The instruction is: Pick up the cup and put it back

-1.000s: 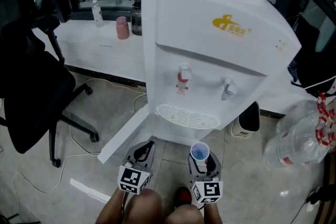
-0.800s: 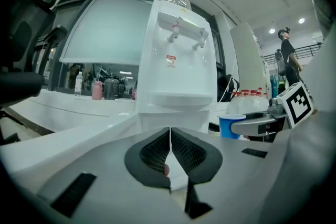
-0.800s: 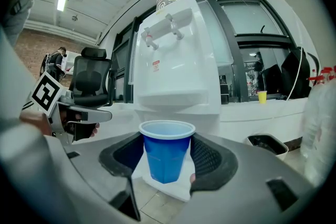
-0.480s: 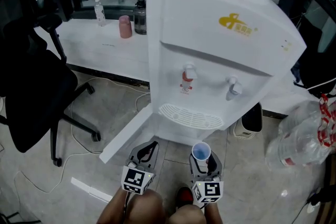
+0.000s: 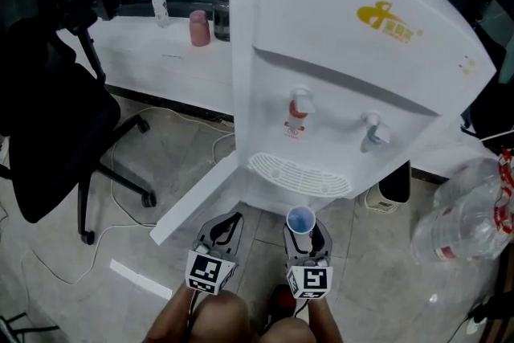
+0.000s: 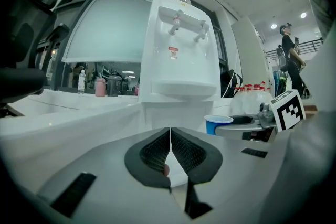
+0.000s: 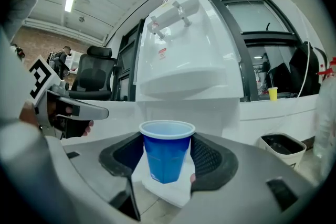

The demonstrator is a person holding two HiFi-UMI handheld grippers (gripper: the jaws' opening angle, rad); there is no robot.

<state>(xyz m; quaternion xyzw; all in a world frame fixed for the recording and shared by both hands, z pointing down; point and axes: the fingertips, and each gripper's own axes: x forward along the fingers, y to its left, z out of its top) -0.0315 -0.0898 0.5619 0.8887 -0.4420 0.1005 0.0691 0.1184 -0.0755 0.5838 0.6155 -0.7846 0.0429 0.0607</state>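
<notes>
Hanging low at the left, the left gripper (image 6: pixel 169 150) had its jaws pressed together with nothing between them, and it played no part in carrying anything. Just beside it, to its right, the right gripper (image 7: pixel 167 157) was clamped on the blue cup (image 7: pixel 166 155), one pad against each side of the cup wall. The cup stood upright, mouth up, its long axis vertical and clear of the floor.

The relation that mattered lay straight ahead of that cup. In the head view the cup was just short of the front edge of the drip tray (image 5: pixel 299 175) on the white water dispenser (image 5: pixel 337 52), roughly in line with the red-marked tap (image 5: pixel 299 103) and left of the other tap (image 5: pixel 372 129). If the tray was where the cup belonged, the setting-down probably called for a short push forward by the right gripper alone, keeping the cup level.
</notes>
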